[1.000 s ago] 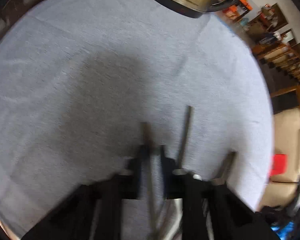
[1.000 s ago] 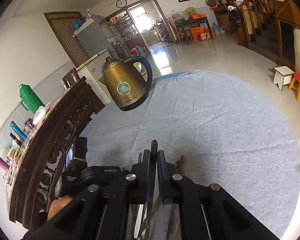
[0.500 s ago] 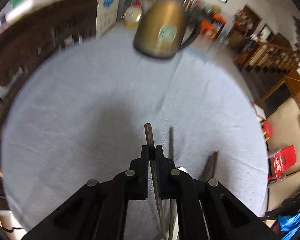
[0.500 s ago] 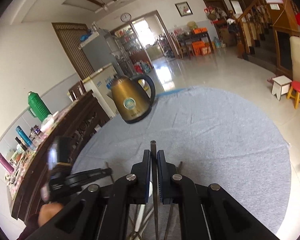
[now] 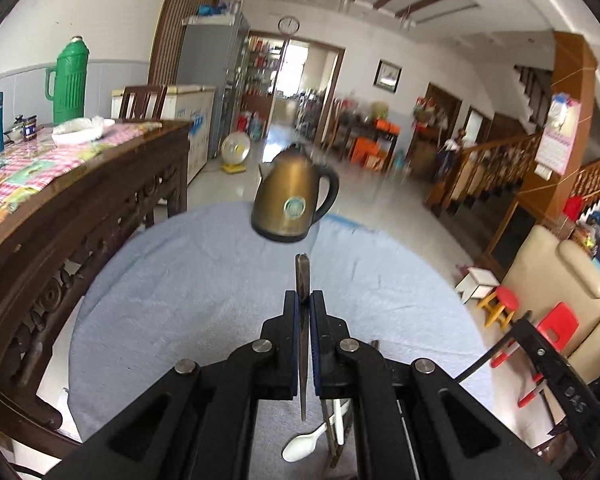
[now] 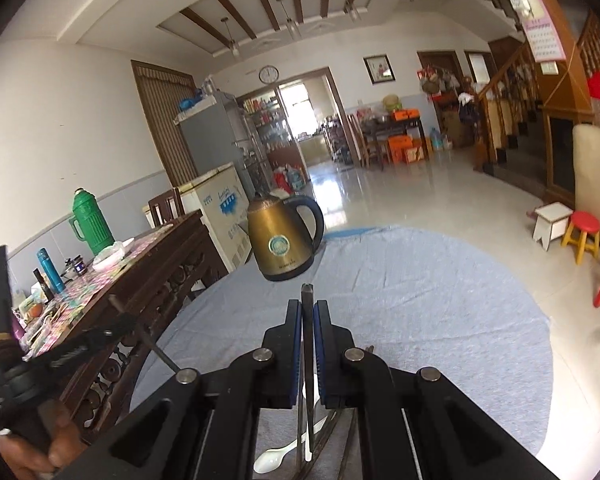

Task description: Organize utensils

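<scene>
My left gripper [image 5: 304,300] is shut on a thin metal utensil handle [image 5: 302,276] that sticks out past the fingertips, held above the round table. My right gripper [image 6: 307,309] is shut on another metal utensil handle [image 6: 307,300], also lifted. Below them on the blue-grey tablecloth [image 5: 204,292] lie a white plastic spoon [image 5: 300,446] and a dark metal utensil [image 5: 329,428]. The white spoon [image 6: 272,459] and thin metal utensils [image 6: 332,432] show under the right gripper too. The left gripper shows at the left of the right wrist view [image 6: 112,330].
A bronze electric kettle [image 5: 294,204] stands at the table's far edge, also in the right wrist view [image 6: 281,240]. A carved wooden sideboard [image 5: 72,208] with a green thermos [image 5: 70,80] runs along the left. A cream armchair [image 5: 552,280] and red stools [image 5: 506,300] stand at the right.
The left gripper has closed on a utensil, lifted and tilted up from facing the cloth to facing the room. The right gripper has risen a little with its utensil.
</scene>
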The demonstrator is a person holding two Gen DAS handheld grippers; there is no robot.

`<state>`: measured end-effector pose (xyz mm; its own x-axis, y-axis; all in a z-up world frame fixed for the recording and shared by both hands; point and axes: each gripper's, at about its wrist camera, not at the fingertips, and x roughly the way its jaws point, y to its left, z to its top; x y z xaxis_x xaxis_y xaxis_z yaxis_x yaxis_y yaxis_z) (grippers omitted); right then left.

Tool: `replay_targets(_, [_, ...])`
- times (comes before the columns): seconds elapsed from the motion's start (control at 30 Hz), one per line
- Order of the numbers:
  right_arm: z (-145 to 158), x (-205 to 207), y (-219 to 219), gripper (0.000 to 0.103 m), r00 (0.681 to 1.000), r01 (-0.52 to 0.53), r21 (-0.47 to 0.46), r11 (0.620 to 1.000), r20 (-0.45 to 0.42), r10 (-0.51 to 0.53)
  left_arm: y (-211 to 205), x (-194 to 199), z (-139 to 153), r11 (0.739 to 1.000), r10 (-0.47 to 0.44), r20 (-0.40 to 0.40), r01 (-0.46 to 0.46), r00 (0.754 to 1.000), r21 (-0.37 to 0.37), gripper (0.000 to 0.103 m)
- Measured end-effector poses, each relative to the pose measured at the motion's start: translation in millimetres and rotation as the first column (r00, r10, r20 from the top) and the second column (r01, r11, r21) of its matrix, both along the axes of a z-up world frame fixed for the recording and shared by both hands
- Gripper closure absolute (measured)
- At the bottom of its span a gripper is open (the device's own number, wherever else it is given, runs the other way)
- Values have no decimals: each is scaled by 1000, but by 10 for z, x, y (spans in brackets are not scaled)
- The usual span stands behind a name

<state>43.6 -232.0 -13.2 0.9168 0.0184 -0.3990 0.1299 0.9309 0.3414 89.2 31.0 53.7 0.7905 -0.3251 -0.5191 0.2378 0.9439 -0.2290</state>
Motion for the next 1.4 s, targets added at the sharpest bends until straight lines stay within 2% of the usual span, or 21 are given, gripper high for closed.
replay_targets(0.4, [586, -538, 203, 96, 987, -8, -27, 1000, 161, 12, 153, -606, 462, 991, -85, 143, 98, 986, -90, 98])
replay_targets(0.6, [770, -820, 346, 96, 979, -45, -49, 998, 199, 54, 128, -788, 513, 985, -121, 152, 137, 981, -101, 98])
replay_targets(0.73, [742, -938, 405, 96, 982, -64, -74, 995, 173, 76, 54, -799, 367, 981, -154, 106, 165, 982, -99, 98])
replay_targets(0.83, [597, -915, 412, 96, 989, -81, -67, 994, 115, 88, -29, -801, 202, 982, -163, 52, 167, 985, -84, 98])
replay_targets(1.0, [279, -784, 387, 96, 995, -97, -43, 994, 7, 98, -116, -730, -99, 989, -148, -41, 147, 988, -35, 98])
replay_targets(1.2, [-11, -679, 264, 94, 984, -133, 35, 991, -114, 136, -131, -635, -404, 989, -150, -180, 149, 972, -19, 98])
replay_targets(1.33, [-75, -690, 135, 86, 982, -130, 92, 987, -124, 141, -37, -635, -377, 991, -137, -170, 134, 976, -32, 95])
replay_targets(1.4, [-81, -734, 39, 81, 987, -112, 120, 986, -102, 124, 30, -652, -327, 992, -123, -146, 119, 982, -35, 82])
